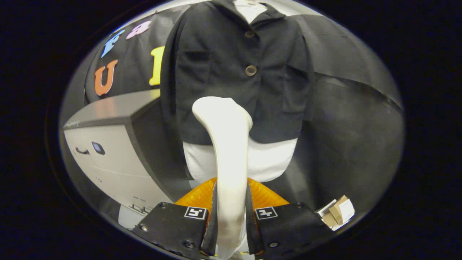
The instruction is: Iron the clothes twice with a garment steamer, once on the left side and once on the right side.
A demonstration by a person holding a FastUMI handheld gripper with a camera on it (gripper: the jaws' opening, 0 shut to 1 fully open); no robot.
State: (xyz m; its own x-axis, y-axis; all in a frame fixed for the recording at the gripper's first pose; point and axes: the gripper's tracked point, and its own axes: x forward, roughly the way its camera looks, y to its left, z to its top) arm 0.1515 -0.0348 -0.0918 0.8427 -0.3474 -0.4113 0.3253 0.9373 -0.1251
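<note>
A dark buttoned jacket (234, 72) hangs upright on a white mannequin torso (267, 162) straight ahead of me. My gripper (231, 213) is shut on the cream handle of a garment steamer (227, 144), which rises between the fingers. The steamer's head reaches the lower middle of the jacket, slightly left of the button line. Whether the head touches the cloth I cannot tell. The steamer hides part of the jacket's hem.
A grey-topped white cabinet (108, 144) stands to the left of the mannequin. Dark cloth (353, 119) drapes behind and to the right. A small cardboard tag with white paper (337, 213) lies low on the right, beside my right finger.
</note>
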